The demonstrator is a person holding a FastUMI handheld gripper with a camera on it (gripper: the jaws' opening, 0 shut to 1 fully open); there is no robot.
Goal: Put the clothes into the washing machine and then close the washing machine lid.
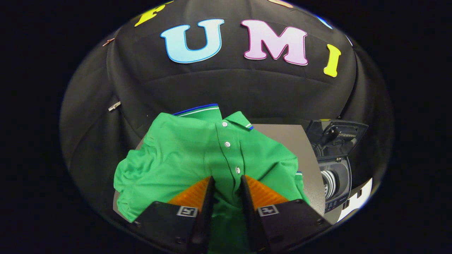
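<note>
Here my gripper [227,185] pinches the placket of the green polo shirt [197,155], which lies mid-tabletop [282,135]. It is soft, light, floppy. The washing machine [333,173] waits open at the right edge.

Shirt [197,155] on table [282,135]; washing machine [333,169] at its right.

grey tabletop [289,141] | black cloth wall [229,88] behind | small metal clip [114,106] pinned on cloth

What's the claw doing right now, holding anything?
Claw: closed on a fold of the green polo shirt, both fingers pressing it near the button placket.
</note>
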